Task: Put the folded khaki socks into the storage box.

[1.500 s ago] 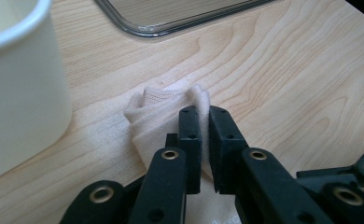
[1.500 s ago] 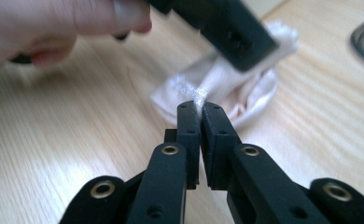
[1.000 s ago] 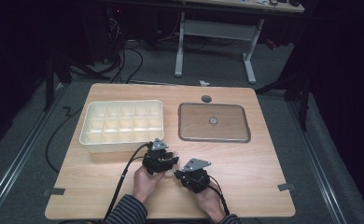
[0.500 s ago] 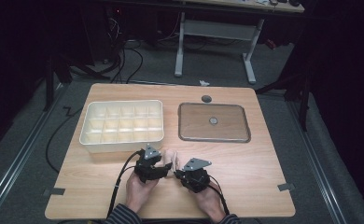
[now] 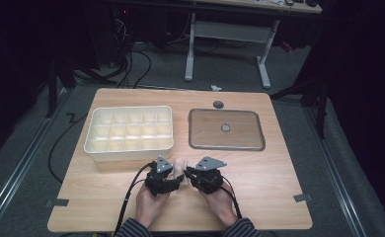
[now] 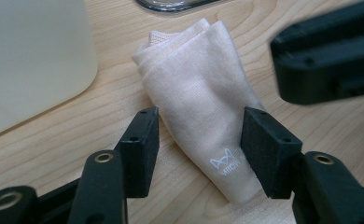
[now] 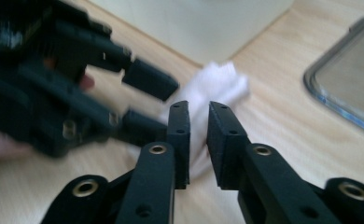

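A folded cream cloth (image 5: 180,164) with a small white logo lies on the wooden table between my two grippers, just in front of the tray. My left gripper (image 6: 199,140) is open, one jaw on each side of the cloth's (image 6: 199,88) narrow end. In the high view that left gripper (image 5: 177,177) points right. From the opposite side my right gripper (image 5: 188,174) meets it. In its own view the right gripper (image 7: 199,121) has its jaws nearly together, with the white cloth (image 7: 220,81) showing in the thin gap.
A cream compartment tray (image 5: 127,152) stands at the left, close behind the cloth. A clear rectangular lid (image 5: 226,129) lies flat at the right. A small dark disc (image 5: 218,104) sits near the far edge. Bare wood stretches to both sides of the hands.
My left gripper has drawn back from the tray's front wall toward the person and settled around the cloth. The right gripper has hardly moved.
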{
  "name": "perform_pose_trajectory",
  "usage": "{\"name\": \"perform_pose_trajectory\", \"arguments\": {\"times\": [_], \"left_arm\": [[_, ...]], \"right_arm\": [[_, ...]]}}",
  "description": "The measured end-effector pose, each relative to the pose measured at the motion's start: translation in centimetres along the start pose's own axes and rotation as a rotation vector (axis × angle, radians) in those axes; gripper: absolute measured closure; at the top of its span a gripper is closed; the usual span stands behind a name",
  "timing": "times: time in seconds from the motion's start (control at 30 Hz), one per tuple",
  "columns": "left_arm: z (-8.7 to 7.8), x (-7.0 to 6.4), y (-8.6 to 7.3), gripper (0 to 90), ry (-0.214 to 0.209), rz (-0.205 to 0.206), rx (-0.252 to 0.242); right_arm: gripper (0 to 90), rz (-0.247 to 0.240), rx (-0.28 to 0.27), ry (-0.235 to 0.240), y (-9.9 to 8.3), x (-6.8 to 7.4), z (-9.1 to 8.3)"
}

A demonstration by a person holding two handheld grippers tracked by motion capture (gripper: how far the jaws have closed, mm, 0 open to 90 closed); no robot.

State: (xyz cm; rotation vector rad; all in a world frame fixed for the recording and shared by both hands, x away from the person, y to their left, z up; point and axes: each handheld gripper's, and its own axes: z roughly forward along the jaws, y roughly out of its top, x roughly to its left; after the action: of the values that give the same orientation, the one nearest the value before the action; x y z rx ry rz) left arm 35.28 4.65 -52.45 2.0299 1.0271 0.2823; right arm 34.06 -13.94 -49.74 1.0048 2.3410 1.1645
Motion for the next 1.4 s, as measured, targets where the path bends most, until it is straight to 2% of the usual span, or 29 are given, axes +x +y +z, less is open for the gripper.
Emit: {"name": "perform_pose_trajectory", "arguments": {"times": [0.03, 0.13, 0.2, 0.27, 0.37, 0.5, 0.53, 0.57, 0.8, 0.9, 1.0, 1.1, 1.23, 1.4], "left_arm": [[0.0, 0.0, 0.0, 47.2, -0.002, -0.002, 0.0], [0.0, 0.0, 0.0, 47.2, -0.004, -0.001, 0.003], [0.0, 0.0, 0.0, 47.1, -0.004, -0.005, 0.002], [0.0, 0.1, 0.0, 46.9, -0.003, -0.003, 0.004], [0.0, 0.1, 0.0, 46.7, 0.001, -0.001, 0.006], [0.2, 0.0, -0.2, 46.0, 0.001, -0.012, -0.016], [0.3, 0.1, -0.2, 45.9, 0.003, -0.009, -0.017], [0.2, 0.8, -0.1, 45.9, 0.011, 0.034, 0.004], [0.3, 0.9, 0.0, 45.8, 0.017, 0.042, 0.0], [0.4, 1.1, 0.0, 45.4, 0.013, 0.036, -0.001], [0.4, 1.0, 0.3, 44.8, 0.016, 0.047, 0.012], [0.3, 1.2, 0.4, 42.5, 0.004, 0.024, 0.017], [0.1, 1.4, 0.6, 40.6, -0.005, -0.006, 0.016], [-0.3, 1.7, 1.1, 33.0, -0.019, -0.017, 0.001]], "right_arm": [[81.2, 0.007, 0.002, 0.01, 0.6, -0.1, 0.5], [81.5, 0.01, 0.025, 0.013, 0.9, -0.4, 1.6], [81.6, 0.008, 0.035, 0.009, 0.9, -0.5, 1.9], [81.5, 0.033, 0.055, 0.005, 0.5, -1.2, 2.6], [81.3, 0.036, 0.066, 0.003, 0.4, -1.4, 2.6], [80.6, 0.031, 0.08, 0.005, -0.2, -1.9, 3.0], [80.5, 0.036, 0.081, 0.007, -0.3, -2.1, 3.0], [80.5, 0.042, 0.075, 0.014, -0.4, -2.3, 3.0], [79.3, 0.039, 0.068, 0.017, -0.7, -2.5, 3.1], [78.7, 0.042, 0.068, 0.02, -0.8, -2.7, 3.1], [76.1, 0.043, 0.066, 0.011, -0.8, -2.7, 3.0], [71.0, 0.045, 0.055, -0.003, -0.7, -2.6, 2.7], [68.8, 0.065, 0.027, -0.01, -0.5, -2.6, 1.7], [67.4, 0.073, 0.003, -0.027, -0.6, -3.0, 0.5]]}}
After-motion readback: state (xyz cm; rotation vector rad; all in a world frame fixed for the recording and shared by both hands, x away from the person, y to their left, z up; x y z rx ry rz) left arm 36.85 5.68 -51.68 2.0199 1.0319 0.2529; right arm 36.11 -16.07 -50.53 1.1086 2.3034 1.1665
